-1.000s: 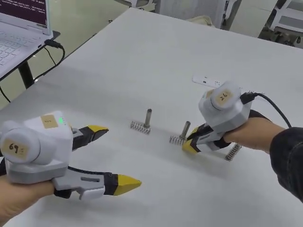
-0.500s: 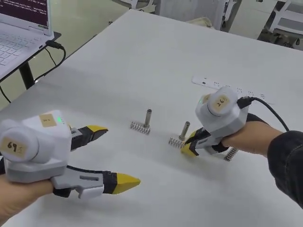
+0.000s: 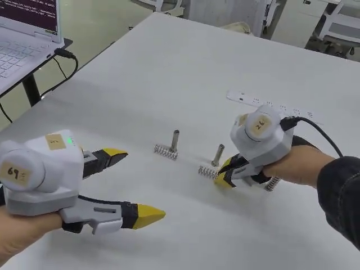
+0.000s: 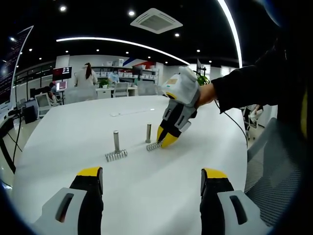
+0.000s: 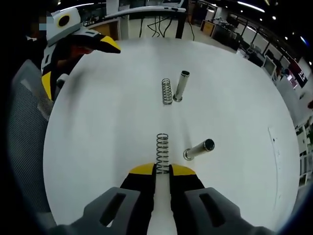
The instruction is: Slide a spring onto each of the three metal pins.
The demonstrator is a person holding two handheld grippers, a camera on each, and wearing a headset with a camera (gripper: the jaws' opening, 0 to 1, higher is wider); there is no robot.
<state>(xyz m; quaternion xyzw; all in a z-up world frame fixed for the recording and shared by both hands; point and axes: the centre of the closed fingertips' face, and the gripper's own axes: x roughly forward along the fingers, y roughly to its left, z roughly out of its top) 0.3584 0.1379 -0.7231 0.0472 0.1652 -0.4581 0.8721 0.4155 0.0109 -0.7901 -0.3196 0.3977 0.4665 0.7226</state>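
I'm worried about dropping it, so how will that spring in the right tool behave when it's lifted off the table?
Probably light: the spring is a thin, open wire coil. It may sag or bend, since the right tool pinches just one end. Lying on its side on the smooth table, it could roll if released.

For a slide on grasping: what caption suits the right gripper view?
Right gripper pinching one end of a spring lying beside a metal pin on the white table.
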